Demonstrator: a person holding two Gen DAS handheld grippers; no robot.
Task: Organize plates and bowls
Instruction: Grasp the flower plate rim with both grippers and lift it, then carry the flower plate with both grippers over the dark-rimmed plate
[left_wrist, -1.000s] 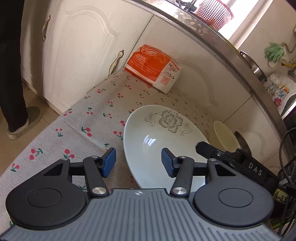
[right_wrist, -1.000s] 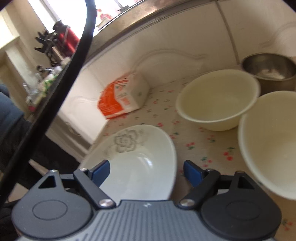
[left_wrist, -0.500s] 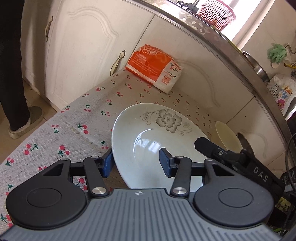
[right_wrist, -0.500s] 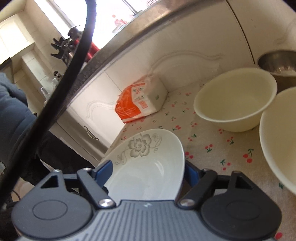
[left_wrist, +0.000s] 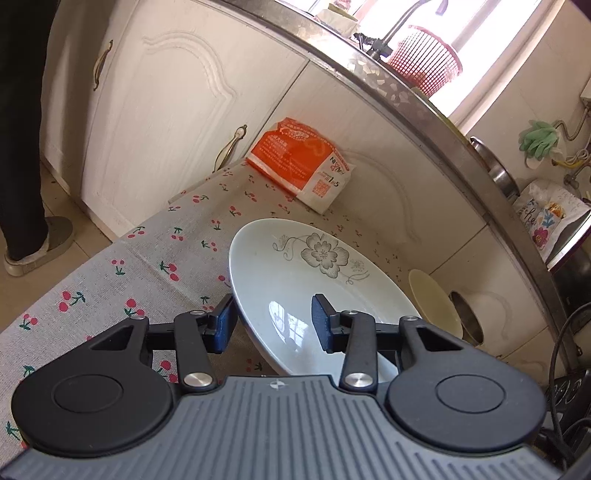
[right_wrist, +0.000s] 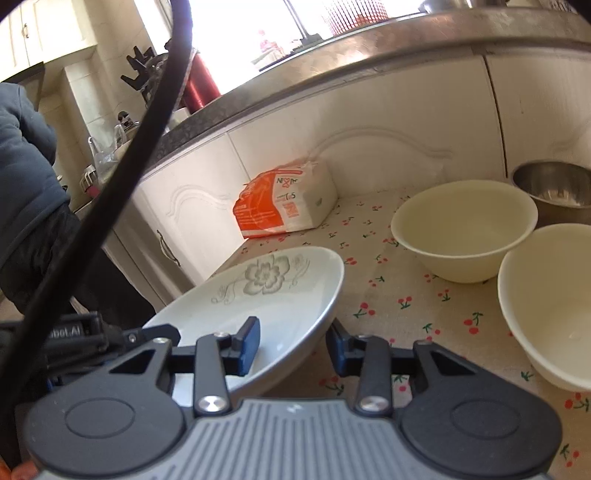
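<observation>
Two grippers closed in on one flowered plate

The left gripper (left_wrist: 273, 321) and right gripper (right_wrist: 291, 345) each straddled an edge of the white plate (left_wrist: 317, 284), jaws narrow and closing — whether the pads had met the rim could not be told. The plate sat tilted at lower centre over the cherry-print surface (left_wrist: 122, 273); two cream bowls (right_wrist: 463, 229) stood at right — an orange packet (right_wrist: 284, 206) behind.

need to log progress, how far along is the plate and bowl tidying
Early stage. Nothing looks stacked yet: two cream bowls and a steel bowl sit separately on the cherry cloth. In hand: the flowered plate, tilted, with the left gripper and right gripper closing on opposite rim edges. Left: placing the plate, grouping the bowls.
</observation>
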